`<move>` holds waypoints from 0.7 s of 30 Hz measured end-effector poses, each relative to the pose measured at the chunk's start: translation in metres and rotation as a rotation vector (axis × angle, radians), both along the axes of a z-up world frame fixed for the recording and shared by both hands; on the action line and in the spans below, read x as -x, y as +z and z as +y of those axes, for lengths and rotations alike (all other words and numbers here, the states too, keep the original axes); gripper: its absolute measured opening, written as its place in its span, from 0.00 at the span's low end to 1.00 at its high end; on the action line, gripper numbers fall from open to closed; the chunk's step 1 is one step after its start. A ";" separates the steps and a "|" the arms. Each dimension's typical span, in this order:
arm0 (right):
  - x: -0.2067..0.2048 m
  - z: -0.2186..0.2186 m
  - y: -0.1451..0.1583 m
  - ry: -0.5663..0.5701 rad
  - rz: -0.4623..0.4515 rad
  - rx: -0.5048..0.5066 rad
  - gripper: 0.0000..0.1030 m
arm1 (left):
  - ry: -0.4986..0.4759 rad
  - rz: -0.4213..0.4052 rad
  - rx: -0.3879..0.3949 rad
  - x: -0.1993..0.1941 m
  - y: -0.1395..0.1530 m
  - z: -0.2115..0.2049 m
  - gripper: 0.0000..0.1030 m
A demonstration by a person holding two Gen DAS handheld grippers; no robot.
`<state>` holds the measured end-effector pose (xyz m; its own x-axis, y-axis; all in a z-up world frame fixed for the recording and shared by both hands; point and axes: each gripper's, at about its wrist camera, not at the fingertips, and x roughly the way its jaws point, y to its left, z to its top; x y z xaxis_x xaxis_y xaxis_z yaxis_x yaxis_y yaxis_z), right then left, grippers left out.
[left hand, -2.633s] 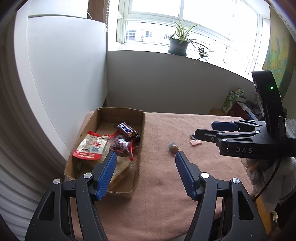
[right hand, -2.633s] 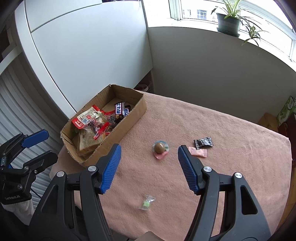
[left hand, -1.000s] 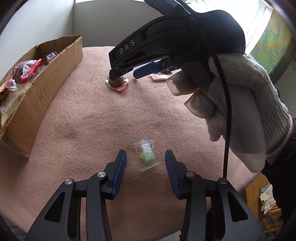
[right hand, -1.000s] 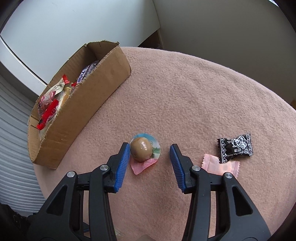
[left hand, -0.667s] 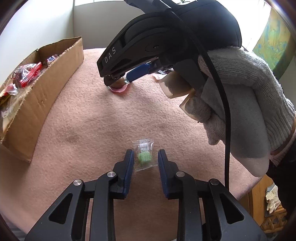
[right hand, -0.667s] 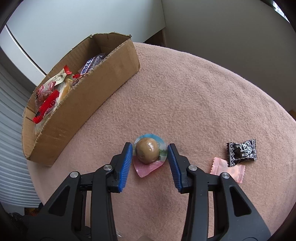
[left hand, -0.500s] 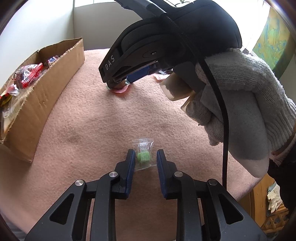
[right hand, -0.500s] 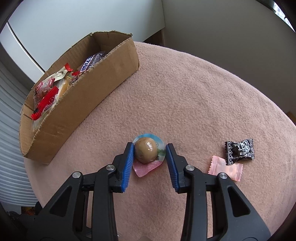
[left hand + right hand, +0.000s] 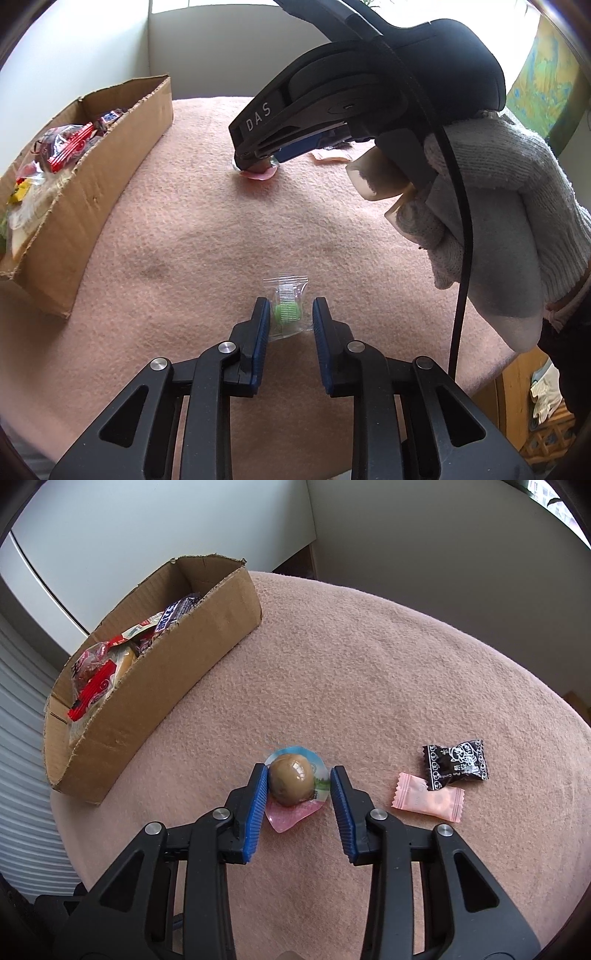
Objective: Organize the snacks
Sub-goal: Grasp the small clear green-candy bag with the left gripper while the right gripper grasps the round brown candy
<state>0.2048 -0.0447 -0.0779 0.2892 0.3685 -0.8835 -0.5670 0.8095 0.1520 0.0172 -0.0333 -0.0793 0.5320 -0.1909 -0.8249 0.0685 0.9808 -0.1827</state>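
My left gripper [image 9: 288, 310] is down on the pink cloth with its blue pads closing on a small clear packet with a green candy [image 9: 285, 312]; the pads touch the wrapper's sides. My right gripper [image 9: 297, 779] straddles a brown egg-shaped snack in a clear cup with a pink tab [image 9: 291, 781]; the left pad touches it and a gap remains on the right. The right gripper also shows in the left wrist view [image 9: 255, 162], held by a gloved hand [image 9: 498, 221]. A cardboard box [image 9: 155, 690] with several snack packs stands at the left.
A black wrapped candy [image 9: 456, 764] and a pink wrapped candy [image 9: 428, 801] lie just right of the right gripper. The box also shows in the left wrist view [image 9: 81, 206]. The pink cloth-covered table [image 9: 369, 672] ends close behind both grippers. A white wall stands behind the box.
Both grippers came down from above onto their snacks and their jaws narrowed. In the last half second both have closed a little more around the green candy and the egg snack.
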 end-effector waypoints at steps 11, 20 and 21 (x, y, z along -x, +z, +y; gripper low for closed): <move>0.011 -0.015 0.019 -0.021 -0.029 0.005 0.35 | 0.013 -0.032 0.006 0.011 0.018 0.010 0.21; 0.027 -0.013 0.041 -0.016 -0.060 -0.001 0.35 | 0.027 -0.076 -0.022 0.026 0.044 0.026 0.21; 0.029 -0.011 0.043 -0.015 -0.061 0.000 0.35 | 0.030 -0.081 -0.025 0.028 0.046 0.029 0.21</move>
